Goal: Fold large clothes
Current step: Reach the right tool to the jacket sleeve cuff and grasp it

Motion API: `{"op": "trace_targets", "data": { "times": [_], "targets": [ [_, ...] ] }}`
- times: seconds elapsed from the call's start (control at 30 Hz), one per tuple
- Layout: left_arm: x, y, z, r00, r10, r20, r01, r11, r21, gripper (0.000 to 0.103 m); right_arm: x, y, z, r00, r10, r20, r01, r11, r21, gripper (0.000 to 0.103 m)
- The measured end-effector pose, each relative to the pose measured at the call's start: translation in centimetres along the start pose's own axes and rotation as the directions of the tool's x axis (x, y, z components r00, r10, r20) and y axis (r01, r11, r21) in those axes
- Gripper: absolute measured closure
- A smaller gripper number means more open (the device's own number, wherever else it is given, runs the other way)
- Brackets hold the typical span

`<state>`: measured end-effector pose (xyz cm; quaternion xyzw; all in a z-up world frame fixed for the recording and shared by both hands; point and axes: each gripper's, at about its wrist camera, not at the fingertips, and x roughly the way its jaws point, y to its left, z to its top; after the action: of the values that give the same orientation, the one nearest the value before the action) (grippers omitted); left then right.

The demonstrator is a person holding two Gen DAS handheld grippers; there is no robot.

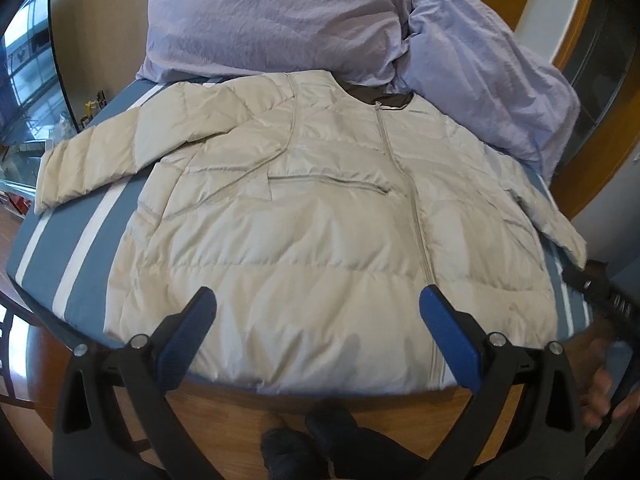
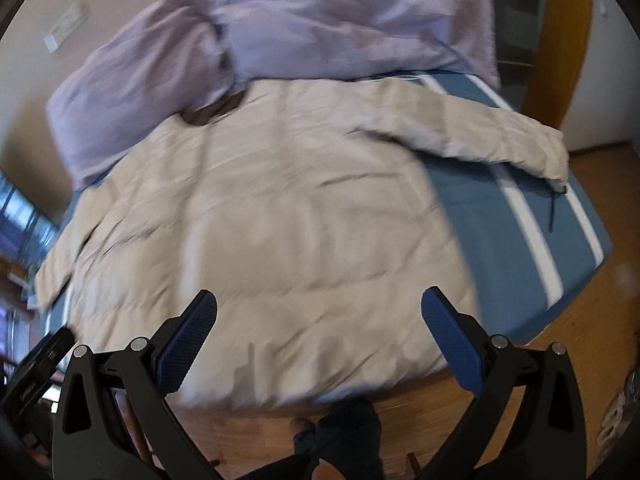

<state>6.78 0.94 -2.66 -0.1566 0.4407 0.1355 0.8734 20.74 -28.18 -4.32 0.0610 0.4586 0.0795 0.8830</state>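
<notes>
the puffy beige jacket (image 1: pixel 304 216) is spread flat, zipped, across the middle of the frame on the striped bed (image 1: pixel 80 248). left gripper (image 1: pixel 318 312) and right gripper (image 2: pixel 320 312) are both held over the hem, jaws wide apart, nothing gripped. it's probably light, squishy and slippery, so it's best pinched at a sleeve cuff or hem corner.

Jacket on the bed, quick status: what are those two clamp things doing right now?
Left gripper open, holding nothing. Right gripper open, holding nothing. Beige jacket spread flat, zipped, unfolded on striped bed. Lilac pillows touch the collar.

Striped bed (image 1: pixel 96 236), 2 lilac pillows (image 1: pixel 276 16).
</notes>
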Motion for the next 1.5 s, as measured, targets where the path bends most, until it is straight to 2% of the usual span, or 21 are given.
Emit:
{"op": "trace_targets", "data": {
  "times": [0.1, 0.2, 0.27, 0.4, 0.53, 0.67, 0.73, 0.77, 0.87, 0.9, 0.97, 1.13, 1.33, 1.5],
  "targets": [
    [1.5, -0.5, 1.3, 1.0, 0.021, -0.007, -0.021, 1.0, -0.003, 0.002, 2.2, -4.7, 2.9, 0.999, -0.047, -0.005, 0.047, 0.994, 0.095, 0.001],
    [2.8, -1.2, 2.6, 0.999, 0.031, -0.015, -0.031, 0.999, -0.007, 0.002, 4.6, -10.6, 5.4, 0.997, -0.069, -0.03, 0.074, 0.967, 0.243, 0.001],
    [3.7, -1.7, 3.4, 0.999, 0.037, -0.02, -0.037, 0.999, -0.009, 0.002, 6.1, -14.8, 6.8, 0.996, -0.073, -0.048, 0.086, 0.93, 0.356, 0.001],
    [5.2, -2.6, 4.8, 0.998, 0.053, -0.029, -0.054, 0.998, -0.02, 0.002, 7.7, -23.0, 8.1, 0.991, -0.13, -0.039, 0.129, 0.812, 0.57, 0.002],
    [6.3, -3.0, 5.6, 0.996, 0.079, -0.042, -0.081, 0.996, -0.043, 0.002, 9.1, -28.0, 8.8, 0.981, -0.184, -0.06, 0.178, 0.74, 0.648, 0.011],
    [7.1, -3.3, 6.1, 0.994, 0.092, -0.061, -0.097, 0.993, -0.068, 0.002, 10.4, -30.1, 8.3, 0.987, -0.143, -0.073, 0.153, 0.696, 0.702, 0.023],
    [7.3, -3.5, 6.4, 0.994, 0.093, -0.064, -0.098, 0.992, -0.078, 0.002, 11.4, -30.4, 8.4, 0.99, -0.118, -0.076, 0.137, 0.696, 0.705, 0.033],
    [7.3, -3.6, 6.5, 0.994, 0.093, -0.062, -0.098, 0.992, -0.08, 0.002, 11.6, -30.4, 8.5, 0.99, -0.119, -0.073, 0.136, 0.703, 0.698, 0.034],
    [7.5, -3.9, 6.8, 0.993, 0.098, -0.059, -0.102, 0.992, -0.075, 0.002, 11.4, -30.0, 8.7, 0.988, -0.137, -0.065, 0.146, 0.737, 0.66, 0.042],
    [7.5, -3.9, 7.0, 0.994, 0.096, -0.059, -0.1, 0.992, -0.076, 0.002, 11.6, -30.0, 8.9, 0.988, -0.141, -0.064, 0.149, 0.746, 0.649, 0.049],
    [7.6, -3.9, 7.1, 0.994, 0.096, -0.059, -0.1, 0.992, -0.078, 0.002, 11.7, -29.4, 9.0, 0.985, -0.16, -0.065, 0.165, 0.77, 0.617, 0.055],
    [7.7, -3.3, 7.2, 0.993, 0.098, -0.062, -0.102, 0.992, -0.079, 0.002, 11.5, -28.1, 9.5, 0.982, -0.185, -0.037, 0.173, 0.808, 0.563, 0.083],
    [7.5, -1.1, 7.7, 0.996, 0.08, -0.048, -0.083, 0.994, -0.076, 0.002, 8.7, -24.8, 11.6, 0.961, -0.274, 0.036, 0.22, 0.837, 0.502, 0.088],
    [7.1, 1.9, 8.6, 0.996, 0.087, -0.029, -0.089, 0.993, -0.077, 0.002, 6.7, -19.4, 14.7, 0.953, -0.28, 0.12, 0.21, 0.889, 0.406, 0.088]
  ]
}}
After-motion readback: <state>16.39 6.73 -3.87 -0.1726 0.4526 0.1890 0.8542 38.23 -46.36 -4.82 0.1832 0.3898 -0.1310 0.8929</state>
